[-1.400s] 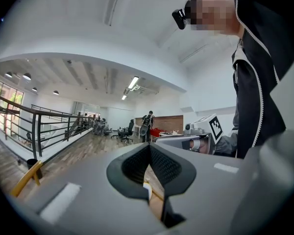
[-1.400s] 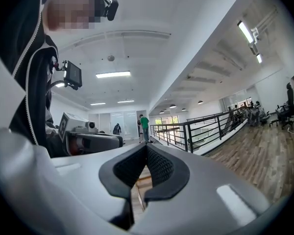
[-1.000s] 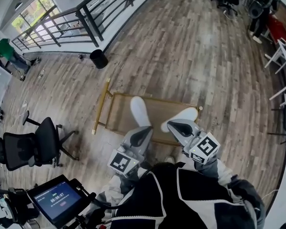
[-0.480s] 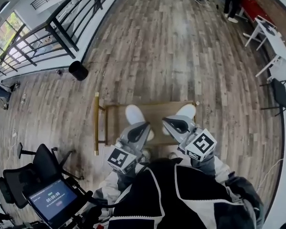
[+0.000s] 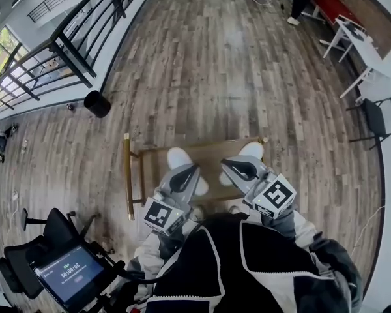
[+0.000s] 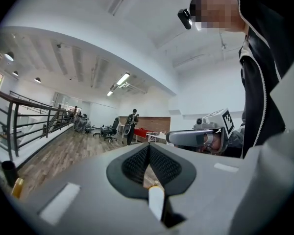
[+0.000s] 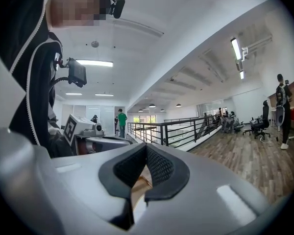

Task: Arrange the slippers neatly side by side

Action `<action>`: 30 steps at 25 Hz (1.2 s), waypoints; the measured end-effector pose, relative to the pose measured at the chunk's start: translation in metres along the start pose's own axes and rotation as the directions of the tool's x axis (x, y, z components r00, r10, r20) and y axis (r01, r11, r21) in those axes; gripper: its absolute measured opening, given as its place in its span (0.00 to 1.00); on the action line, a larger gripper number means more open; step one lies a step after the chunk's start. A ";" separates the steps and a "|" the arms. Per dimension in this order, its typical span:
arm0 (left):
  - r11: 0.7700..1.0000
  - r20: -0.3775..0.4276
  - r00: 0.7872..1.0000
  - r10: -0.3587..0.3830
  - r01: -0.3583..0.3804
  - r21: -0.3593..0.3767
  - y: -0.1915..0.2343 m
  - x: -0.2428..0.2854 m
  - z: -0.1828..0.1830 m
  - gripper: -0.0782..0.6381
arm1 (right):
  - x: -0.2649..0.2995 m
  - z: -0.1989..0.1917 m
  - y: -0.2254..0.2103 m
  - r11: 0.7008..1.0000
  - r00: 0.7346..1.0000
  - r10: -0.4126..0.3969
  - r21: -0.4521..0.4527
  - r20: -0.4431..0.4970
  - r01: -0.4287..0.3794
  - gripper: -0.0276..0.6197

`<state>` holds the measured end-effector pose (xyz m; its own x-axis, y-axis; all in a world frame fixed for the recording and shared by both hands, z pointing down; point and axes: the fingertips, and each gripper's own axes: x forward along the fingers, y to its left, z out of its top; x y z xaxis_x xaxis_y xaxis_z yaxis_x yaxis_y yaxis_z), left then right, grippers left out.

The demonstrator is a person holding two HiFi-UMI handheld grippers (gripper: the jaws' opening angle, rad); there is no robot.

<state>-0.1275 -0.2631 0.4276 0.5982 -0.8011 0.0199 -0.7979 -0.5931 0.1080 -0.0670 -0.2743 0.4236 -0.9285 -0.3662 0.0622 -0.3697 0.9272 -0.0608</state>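
Observation:
Two white slippers lie apart on a low gold-framed rack [image 5: 128, 175] on the wood floor. The left slipper [image 5: 176, 158] points up and left; the right slipper [image 5: 253, 150] lies near the rack's right end. My left gripper [image 5: 188, 170] hovers above the left slipper's near end and hides part of it, jaws shut and empty. The right gripper [image 5: 229, 165] hangs between the slippers, nearer the right one, also shut and empty. Both point level. In the left gripper view the closed left gripper [image 6: 148, 154] faces the room; the right gripper [image 7: 146, 166] looks the same in its own view.
A black bin [image 5: 96, 103] stands by the railing [image 5: 65, 51] at upper left. An office chair [image 5: 36, 259] and a tablet screen [image 5: 72, 274] sit at lower left. Another chair [image 5: 381, 119] and a white table [image 5: 355, 38] are at the right.
Both grippers stayed shut and drifted a little over the rack. The left one now covers more of the left slipper. The head view swung, so the bin and railing moved left.

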 end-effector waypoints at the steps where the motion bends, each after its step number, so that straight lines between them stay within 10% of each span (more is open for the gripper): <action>1: 1.000 0.001 1.000 0.006 -0.006 -0.001 0.001 0.000 0.000 0.13 | -0.001 0.002 -0.002 1.000 1.000 -0.002 -0.001 -0.002 0.002 0.05; 14: 0.976 -0.193 0.960 0.202 -0.215 -0.047 0.059 -0.002 -0.086 0.22 | -0.010 0.001 -0.010 1.000 0.999 0.026 -0.006 -0.041 -0.026 0.05; 22: 0.858 -0.499 0.814 0.298 -0.458 -0.234 0.125 0.002 -0.242 0.42 | -0.033 -0.019 -0.026 1.000 0.998 -0.010 0.000 -0.061 0.010 0.05; 26: 0.842 -0.639 0.706 0.305 -0.514 -0.166 0.149 0.013 -0.309 0.43 | -0.043 -0.033 -0.049 0.999 0.996 -0.052 0.014 -0.071 0.053 0.05; 30: 0.826 -0.709 0.649 0.277 -0.538 -0.169 0.150 0.014 -0.337 0.43 | -0.061 -0.028 -0.052 0.995 0.992 -0.096 0.020 -0.083 0.098 0.05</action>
<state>-0.2134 -0.3357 0.7794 0.2195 -0.6271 0.7474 -0.9681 -0.0451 0.2465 0.0094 -0.2979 0.4507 -0.8823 -0.4460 0.1507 -0.4600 0.8848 -0.0740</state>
